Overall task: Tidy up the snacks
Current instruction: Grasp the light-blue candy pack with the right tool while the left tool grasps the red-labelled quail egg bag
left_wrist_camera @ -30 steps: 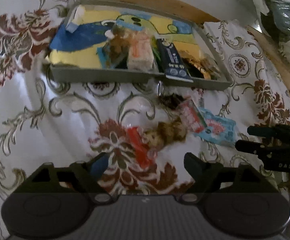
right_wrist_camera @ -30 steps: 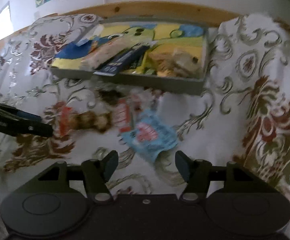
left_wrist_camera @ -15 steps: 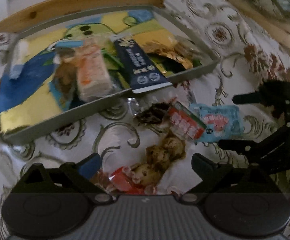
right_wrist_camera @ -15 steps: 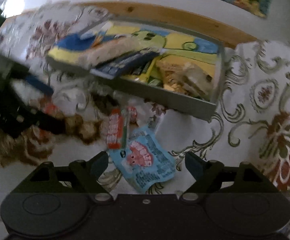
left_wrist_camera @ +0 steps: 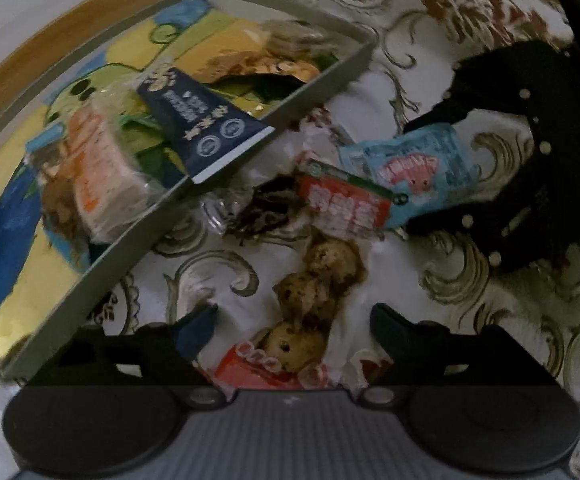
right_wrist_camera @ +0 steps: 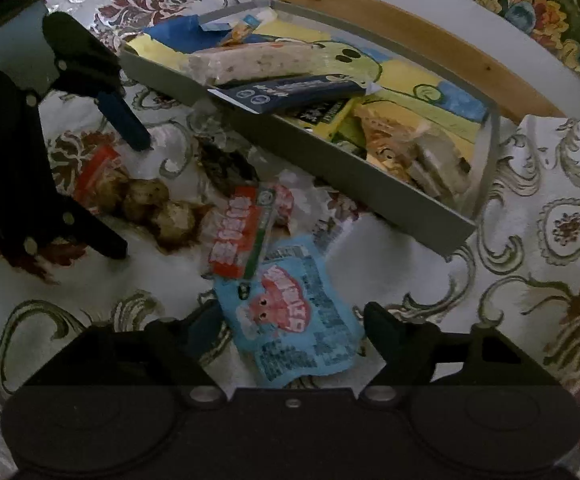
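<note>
While both grippers are being held spread | cookie bag (left_wrist_camera: 310, 300) is being straddled by left gripper (left_wrist_camera: 294, 320) | blue packet (right_wrist_camera: 290, 316) is being straddled by right gripper (right_wrist_camera: 290, 320) | both are lying beside tray (right_wrist_camera: 330, 160).

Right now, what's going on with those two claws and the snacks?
Left gripper open around cookie pack. Right gripper open around blue packet. Red packet overlaps blue's edge. Tray beyond.

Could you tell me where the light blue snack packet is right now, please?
In the right wrist view, the light blue packet lies on the tablecloth between the open right tool's fingers, just in front of the grey tray and beside the red-and-green packet.
</note>
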A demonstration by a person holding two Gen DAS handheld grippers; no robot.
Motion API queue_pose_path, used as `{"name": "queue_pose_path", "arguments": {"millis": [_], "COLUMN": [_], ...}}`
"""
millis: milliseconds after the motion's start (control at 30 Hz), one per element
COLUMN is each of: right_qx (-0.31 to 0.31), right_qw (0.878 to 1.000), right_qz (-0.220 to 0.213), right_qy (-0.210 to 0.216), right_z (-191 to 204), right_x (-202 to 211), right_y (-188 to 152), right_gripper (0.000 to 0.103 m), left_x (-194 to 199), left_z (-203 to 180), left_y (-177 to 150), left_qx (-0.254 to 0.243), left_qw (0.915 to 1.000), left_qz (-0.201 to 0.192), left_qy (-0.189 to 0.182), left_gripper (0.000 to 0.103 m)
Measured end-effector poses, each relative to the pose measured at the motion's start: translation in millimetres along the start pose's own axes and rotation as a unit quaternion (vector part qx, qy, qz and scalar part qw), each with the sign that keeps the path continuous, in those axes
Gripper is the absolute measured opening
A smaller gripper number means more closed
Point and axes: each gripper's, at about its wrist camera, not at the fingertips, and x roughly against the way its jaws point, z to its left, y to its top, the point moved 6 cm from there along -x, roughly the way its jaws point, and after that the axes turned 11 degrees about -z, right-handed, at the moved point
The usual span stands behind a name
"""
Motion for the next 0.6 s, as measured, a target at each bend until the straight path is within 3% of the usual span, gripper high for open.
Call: {"name": "queue_pose_path", "arguments": {"millis": [367,533,600], "right_qx": [-0.020,-0.038,-0.038], "right_qw": [1.000,0.999,0.999], "right_qz": [0.015,0.032,0.031], "right_qy": [0.010,0.008,0.007], "right_z": [-2.0,-6.2,-6.1], "right_x": [3.7,15.8,19.2], "right_y": [-0.2,-5.1,-6.4], "right_gripper": [0.066,0.060,0.060], "left_x": [5.7,13.6,12.8], "left_z": [3.9,7.6,8.1], "left_y": [-2.8,-8.9,-8.6], "left_qx": [0.020,0.060,0.066], "left_qw": [0.9988,0.9966,0.9961], "left_qz": [0.030,0.039,0.039], "left_qy": [-0.032,-0.042,-0.044], "left_gripper": [0.054,0.054,0.060]}}
